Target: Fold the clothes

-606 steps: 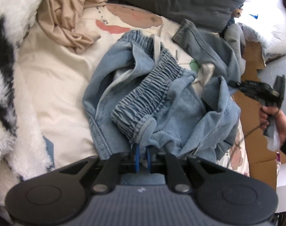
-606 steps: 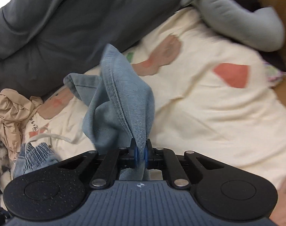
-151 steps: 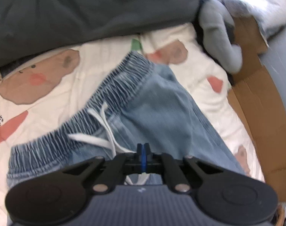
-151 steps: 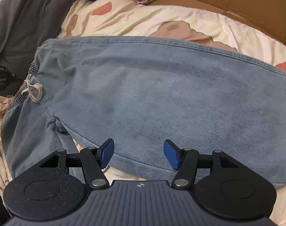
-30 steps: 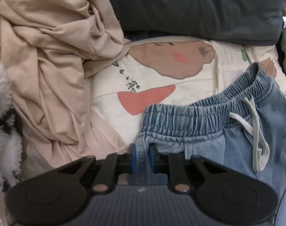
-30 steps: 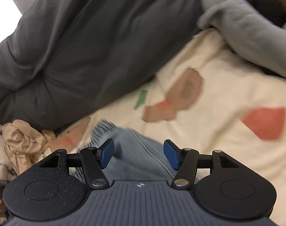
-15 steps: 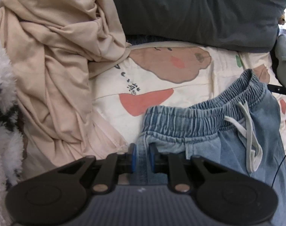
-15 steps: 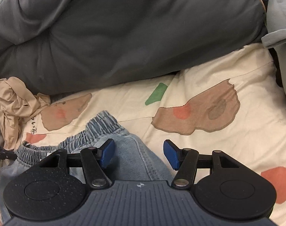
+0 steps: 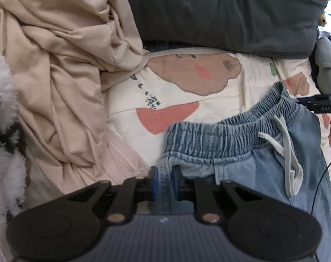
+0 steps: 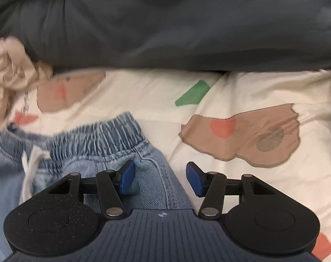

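Crumpled beige garment (image 9: 62, 83) heaped at the left edge of the cream printed bedsheet (image 9: 187, 100), against the dark grey duvet (image 9: 220, 13). Left gripper (image 9: 164, 180) clenched on the left waistband corner of the blue jeans (image 9: 241, 144), spread over the sheet's middle. Right gripper (image 10: 160, 178) unclenched, jaws just narrowing, straddling the jeans' right waistband corner without pinching it.

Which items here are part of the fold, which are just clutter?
In play: jeans, left gripper shut on their waistband corner, right gripper open over the other corner.
Clutter: beige garment, dark grey duvet, printed sheet, grey plush.
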The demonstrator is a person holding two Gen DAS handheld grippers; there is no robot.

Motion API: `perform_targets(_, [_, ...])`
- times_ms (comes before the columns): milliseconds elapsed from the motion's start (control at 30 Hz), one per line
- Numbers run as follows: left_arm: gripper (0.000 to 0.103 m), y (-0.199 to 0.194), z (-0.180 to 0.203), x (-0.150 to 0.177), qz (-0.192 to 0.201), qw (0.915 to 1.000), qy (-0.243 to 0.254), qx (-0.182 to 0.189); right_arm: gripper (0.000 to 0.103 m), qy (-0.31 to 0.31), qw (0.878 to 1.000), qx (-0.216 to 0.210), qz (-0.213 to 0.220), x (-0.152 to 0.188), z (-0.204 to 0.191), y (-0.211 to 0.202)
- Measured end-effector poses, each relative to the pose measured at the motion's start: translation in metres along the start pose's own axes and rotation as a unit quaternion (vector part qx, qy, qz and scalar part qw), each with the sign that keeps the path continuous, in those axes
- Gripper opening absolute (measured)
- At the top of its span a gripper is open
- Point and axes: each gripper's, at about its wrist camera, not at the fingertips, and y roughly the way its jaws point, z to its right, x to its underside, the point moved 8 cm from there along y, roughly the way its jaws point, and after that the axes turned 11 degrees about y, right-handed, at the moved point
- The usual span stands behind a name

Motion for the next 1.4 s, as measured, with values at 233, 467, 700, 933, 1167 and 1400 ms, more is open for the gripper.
perform_targets(233, [0.029, 0.015, 0.005, 0.000, -0.017, 0.9996, 0.016, 0.015, 0.045, -0.065, 0.997, 0.007, -0.032, 0.001, -0.010, 0.019])
perform_targets(467, [0.033, 0.022, 0.010, 0.001, -0.012, 0.9996, 0.016, 0.020, 0.011, -0.123, 0.992, 0.029, -0.028, 0.006, -0.017, 0.003])
perform_targets(700, [0.011, 0.000, 0.012, -0.011, 0.044, 0.9988, 0.019, 0.010, 0.003, -0.096, 0.993, 0.068, 0.032, -0.006, -0.009, -0.032])
perform_targets(933, [0.011, -0.045, 0.030, -0.048, 0.122, 0.9914, 0.041, -0.021, 0.002, -0.083, 0.988, 0.107, 0.078, -0.021, 0.000, -0.066])
perform_targets(1167, [0.011, -0.057, 0.034, -0.085, 0.160, 0.9851, 0.049, -0.043, 0.002, -0.056, 0.982, 0.135, 0.115, -0.047, 0.013, -0.086])
perform_targets(1400, [0.011, -0.066, 0.016, -0.112, 0.184, 0.9802, 0.037, -0.063, 0.002, -0.059, 0.978, 0.148, 0.138, -0.080, 0.002, -0.094])
